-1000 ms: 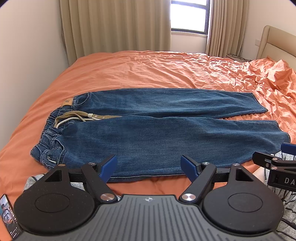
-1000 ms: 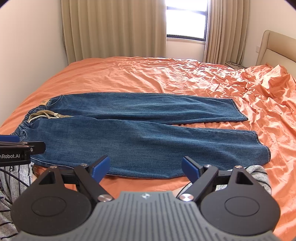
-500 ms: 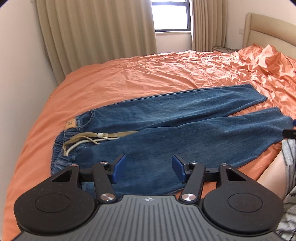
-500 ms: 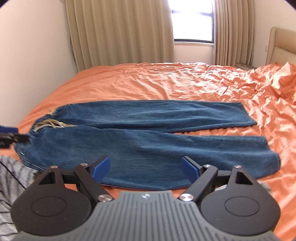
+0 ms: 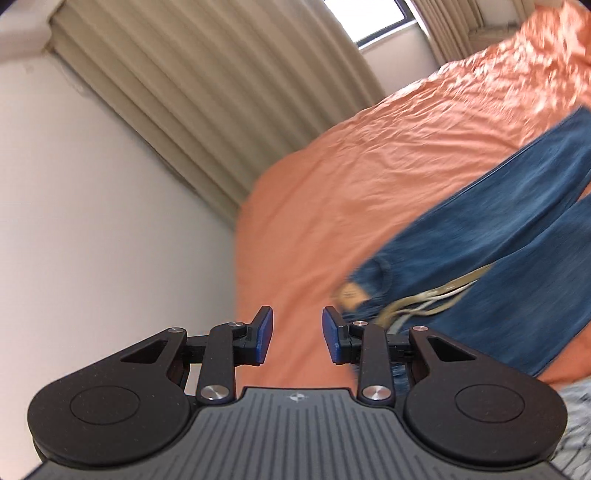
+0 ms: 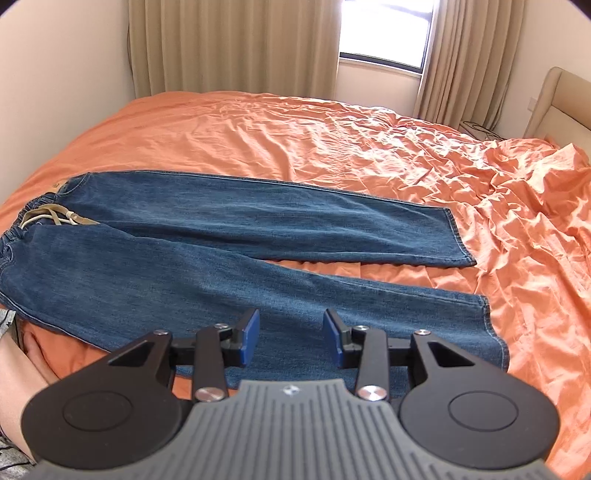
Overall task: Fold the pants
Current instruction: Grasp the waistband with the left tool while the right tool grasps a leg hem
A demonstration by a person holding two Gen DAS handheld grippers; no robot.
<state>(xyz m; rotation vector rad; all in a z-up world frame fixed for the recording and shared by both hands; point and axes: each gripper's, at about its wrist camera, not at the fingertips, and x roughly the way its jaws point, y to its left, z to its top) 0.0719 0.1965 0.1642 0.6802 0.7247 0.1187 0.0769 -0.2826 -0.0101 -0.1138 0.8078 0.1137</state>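
Blue denim pants (image 6: 221, 251) lie flat on the orange bed, legs spread apart toward the right, waistband with a beige drawstring (image 6: 48, 218) at the left. In the left wrist view the pants (image 5: 498, 251) are blurred and tilted at the right, the waistband patch (image 5: 351, 293) just beyond the right finger. My left gripper (image 5: 297, 338) is open and empty above the bed's left edge, near the waistband. My right gripper (image 6: 290, 338) is open and empty, low over the near leg's middle part.
The orange bedsheet (image 6: 369, 147) is wrinkled toward the right. Beige curtains (image 6: 229, 44) and a window (image 6: 384, 29) stand behind the bed. A headboard (image 6: 561, 103) is at the right. A wall (image 5: 92, 221) runs close along the bed's left side.
My left gripper has swung left and tilted toward the waistband end, its jaws narrower. My right gripper has moved closer over the near leg, its jaws also narrower.
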